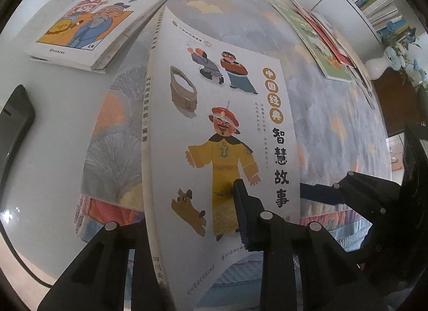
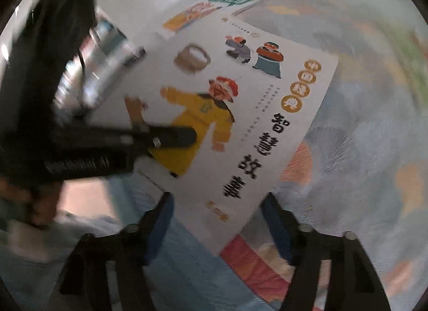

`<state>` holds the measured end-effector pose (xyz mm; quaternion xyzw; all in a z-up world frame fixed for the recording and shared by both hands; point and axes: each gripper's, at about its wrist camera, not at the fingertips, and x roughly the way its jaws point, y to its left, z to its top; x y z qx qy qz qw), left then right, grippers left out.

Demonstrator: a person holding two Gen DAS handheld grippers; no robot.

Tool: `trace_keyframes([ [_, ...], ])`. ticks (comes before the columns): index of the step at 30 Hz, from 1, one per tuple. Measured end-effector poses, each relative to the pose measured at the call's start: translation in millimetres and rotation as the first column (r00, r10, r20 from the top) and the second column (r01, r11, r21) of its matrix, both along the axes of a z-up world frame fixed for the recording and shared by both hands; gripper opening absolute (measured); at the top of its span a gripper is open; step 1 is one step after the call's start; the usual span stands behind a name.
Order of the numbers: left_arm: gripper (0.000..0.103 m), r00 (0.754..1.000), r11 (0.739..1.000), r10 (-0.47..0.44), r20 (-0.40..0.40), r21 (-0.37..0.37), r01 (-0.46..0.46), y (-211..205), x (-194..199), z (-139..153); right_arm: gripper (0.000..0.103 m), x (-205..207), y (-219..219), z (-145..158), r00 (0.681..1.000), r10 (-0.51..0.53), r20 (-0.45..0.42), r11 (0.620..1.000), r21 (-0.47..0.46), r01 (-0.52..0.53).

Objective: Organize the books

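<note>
Here the left claw (image 1: 192, 220) is clamped on the near edge of the white storybook (image 1: 227, 129), lifting it off the patterned cloth (image 1: 334, 123), probably to carry it to a pile. The right claw (image 2: 216, 228) stands partly open at the book's lower corner, its pads not touching. The comic book (image 1: 99, 24) lies well apart; other books (image 1: 318, 38) crowd the cloth's far edge, leaving open cloth between.

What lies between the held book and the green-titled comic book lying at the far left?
In the left wrist view, only bare patterned cloth and white tabletop separate the held book, clamped in the left gripper, from the comic book.
</note>
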<state>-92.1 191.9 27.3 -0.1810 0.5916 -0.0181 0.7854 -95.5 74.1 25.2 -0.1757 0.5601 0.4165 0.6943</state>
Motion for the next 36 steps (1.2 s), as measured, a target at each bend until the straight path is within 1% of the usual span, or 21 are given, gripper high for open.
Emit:
trace_keyframes([
  [1, 0.024, 1.000, 1.000, 0.000, 0.003, 0.003, 0.000, -3.0, 1.2, 1.2, 0.043, -1.6, 1.8, 1.5, 1.000, -0.008, 0.025, 1.000, -0.016, 0.008],
  [2, 0.023, 1.000, 1.000, -0.003, 0.014, 0.017, 0.003, -0.6, 0.5, 2.9, 0.029, -0.8, 0.7, 3.2, 0.999, -0.023, 0.030, 1.000, -0.009, 0.024],
  [4, 0.022, 1.000, 1.000, -0.013, 0.025, 0.029, 0.012, 1.8, -1.0, 5.7, 0.015, 5.9, -11.7, 10.3, 0.995, -0.094, 0.025, 0.993, 0.074, 0.092],
  [5, 0.020, 0.999, 0.999, -0.025, 0.034, 0.021, 0.024, 3.5, -1.1, 6.8, 0.011, 8.1, -14.6, 14.0, 0.992, -0.122, 0.019, 0.986, 0.113, 0.119],
  [6, 0.020, 0.999, 0.999, -0.036, 0.038, 0.022, 0.035, 2.4, -0.3, 7.1, 0.011, 9.7, -14.7, 17.6, 0.989, -0.145, 0.028, 0.982, 0.128, 0.140],
  [7, 0.019, 0.998, 0.998, -0.049, 0.043, 0.028, 0.048, 1.6, 0.1, 7.8, 0.010, 9.3, -11.6, 20.7, 0.987, -0.151, 0.054, 0.982, 0.125, 0.143],
  [10, 0.017, 0.992, 0.994, -0.095, 0.087, 0.068, 0.089, -0.3, 1.5, 14.1, 0.009, 4.5, -3.6, 27.0, 0.982, -0.157, 0.107, 0.981, 0.128, 0.143],
  [12, 0.017, 0.988, 0.994, -0.103, 0.119, 0.057, 0.096, 4.3, 1.0, 19.4, 0.009, 3.3, -5.8, 29.8, 0.979, -0.163, 0.126, 0.980, 0.138, 0.145],
  [14, 0.017, 0.983, 0.993, -0.110, 0.144, 0.053, 0.103, 9.8, 3.0, 24.2, 0.009, 5.9, -23.6, 32.9, 0.976, -0.170, 0.137, 0.977, 0.153, 0.149],
  [18, 0.017, 0.976, 0.990, -0.137, 0.171, 0.058, 0.129, 20.1, 8.2, 31.0, 0.009, 7.6, -25.7, 45.3, 0.968, -0.194, 0.160, 0.971, 0.168, 0.167],
  [20, 0.017, 0.972, 0.988, -0.148, 0.183, 0.057, 0.140, 24.5, 13.1, 34.3, 0.009, 11.0, -11.4, 46.7, 0.963, -0.201, 0.180, 0.970, 0.172, 0.171],
  [25, 0.017, 0.964, 0.987, -0.162, 0.209, 0.041, 0.157, 42.5, 25.4, 40.1, 0.009, 11.9, 5.8, 59.5, 0.949, -0.208, 0.236, 0.970, 0.177, 0.168],
  [28, 0.017, 0.958, 0.983, -0.182, 0.223, 0.040, 0.178, 52.9, 33.3, 43.8, 0.009, 16.3, 13.7, 65.6, 0.940, -0.239, 0.242, 0.962, 0.191, 0.195],
  [33, 0.017, 0.947, 0.980, -0.186, 0.263, -0.018, 0.197, 79.5, 50.0, 56.1, 0.009, 23.2, 29.5, 74.7, 0.928, -0.273, 0.254, 0.953, 0.199, 0.226],
  [36, 0.017, 0.938, 0.978, -0.202, 0.283, 0.006, 0.209, 92.6, 58.2, 65.3, 0.009, 32.1, 39.4, 81.0, 0.920, -0.301, 0.252, 0.942, 0.228, 0.245],
])
